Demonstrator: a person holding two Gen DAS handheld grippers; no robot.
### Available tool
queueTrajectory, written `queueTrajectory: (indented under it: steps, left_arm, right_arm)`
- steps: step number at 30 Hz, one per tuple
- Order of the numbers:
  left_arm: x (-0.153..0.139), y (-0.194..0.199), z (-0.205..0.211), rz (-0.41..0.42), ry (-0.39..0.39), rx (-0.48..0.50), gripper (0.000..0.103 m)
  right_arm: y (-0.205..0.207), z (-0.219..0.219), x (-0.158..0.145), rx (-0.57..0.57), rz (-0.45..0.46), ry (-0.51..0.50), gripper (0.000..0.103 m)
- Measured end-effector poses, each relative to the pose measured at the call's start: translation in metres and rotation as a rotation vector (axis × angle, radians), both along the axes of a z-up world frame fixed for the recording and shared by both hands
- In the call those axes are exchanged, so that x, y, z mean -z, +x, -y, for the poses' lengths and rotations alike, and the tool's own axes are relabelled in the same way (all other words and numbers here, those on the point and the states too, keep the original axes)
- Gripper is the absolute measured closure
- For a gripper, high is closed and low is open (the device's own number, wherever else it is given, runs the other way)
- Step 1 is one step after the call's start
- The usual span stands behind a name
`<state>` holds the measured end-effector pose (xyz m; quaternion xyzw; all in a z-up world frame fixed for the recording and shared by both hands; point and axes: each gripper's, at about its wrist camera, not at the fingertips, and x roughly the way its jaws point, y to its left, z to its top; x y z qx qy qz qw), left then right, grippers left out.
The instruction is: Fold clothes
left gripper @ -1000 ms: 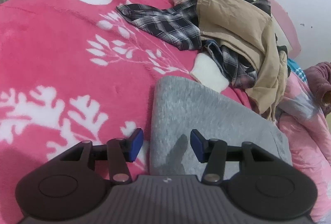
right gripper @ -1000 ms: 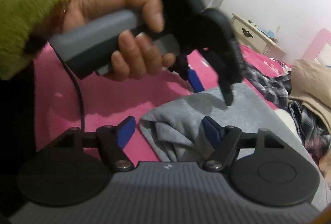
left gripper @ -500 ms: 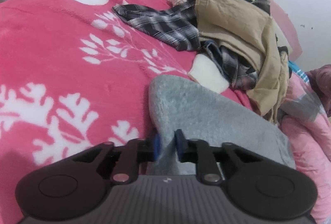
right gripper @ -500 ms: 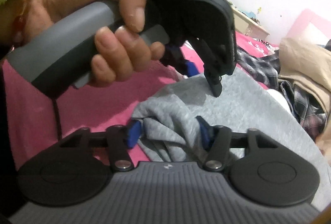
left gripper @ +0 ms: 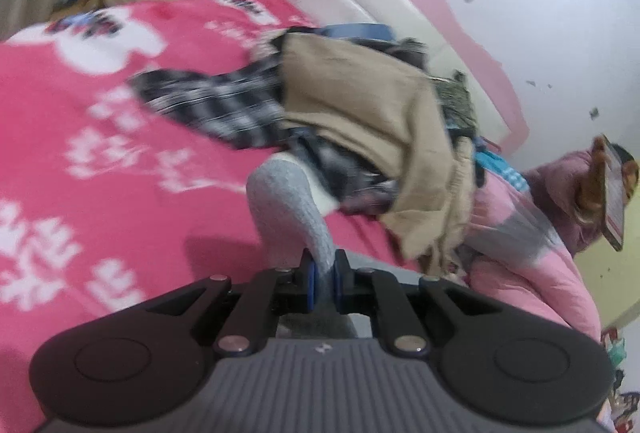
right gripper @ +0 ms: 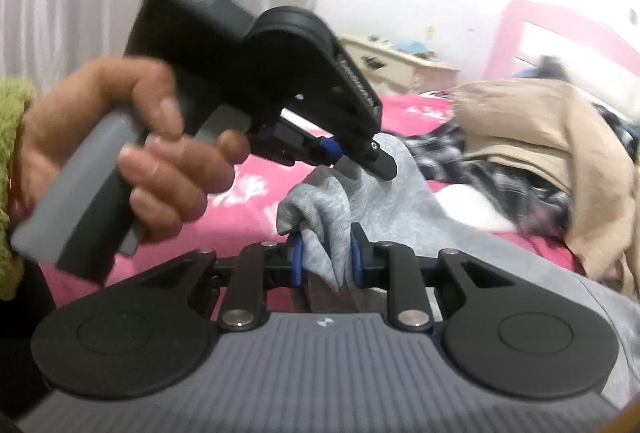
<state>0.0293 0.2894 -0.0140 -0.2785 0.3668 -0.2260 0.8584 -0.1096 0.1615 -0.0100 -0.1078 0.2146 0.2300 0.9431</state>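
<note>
Grey knit fabric, a soft sweatshirt-like garment (left gripper: pixel 290 209), rises in a taut ridge from the pink fleece blanket with white flowers (left gripper: pixel 100 137) into the left gripper (left gripper: pixel 324 285), whose blue pads are clamped tight on it. Beyond those tongs, to their right, lies a heap with a tan garment (left gripper: pixel 360 113) over a black-and-white plaid cloth (left gripper: pixel 216 109).

From the right wrist, the right gripper (right gripper: pixel 326 261) has just been closing and its jaws now pinch a bunched fold of the grey garment (right gripper: pixel 324 217). Just ahead of it, the left gripper (right gripper: pixel 356 157), held by the person's left hand (right gripper: pixel 132 149), bites the same cloth higher up.
</note>
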Motion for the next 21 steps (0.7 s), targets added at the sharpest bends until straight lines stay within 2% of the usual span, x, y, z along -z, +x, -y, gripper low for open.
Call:
queueTrajectory:
  steps: [3,9,13,16,21]
  left_arm:
    - [-0.025,0.006,0.042,0.01,0.041,0.039,0.094]
    - [-0.061,0.015,0.147,0.035,0.231,0.145,0.093]
    - [-0.065,0.016,0.212,0.047,0.318,0.23,0.093]
    - [-0.066,0.009,0.258,0.05,0.347,0.306,0.093]
    - [-0.049,-0.001,0.317,0.049,0.369,0.407,0.093]
  right_arm:
    - [-0.004,0.035,-0.013,0.073,-0.002,0.115,0.083]
    - [-0.009,0.113,-0.03,0.223,-0.013,0.342,0.084]
    - [-0.012,0.169,-0.021,0.302,-0.028,0.462,0.084]
    - [-0.019,0.204,-0.012,0.358,-0.038,0.526,0.084]
    - [-0.029,0.257,0.008,0.476,-0.077,0.634,0.085]
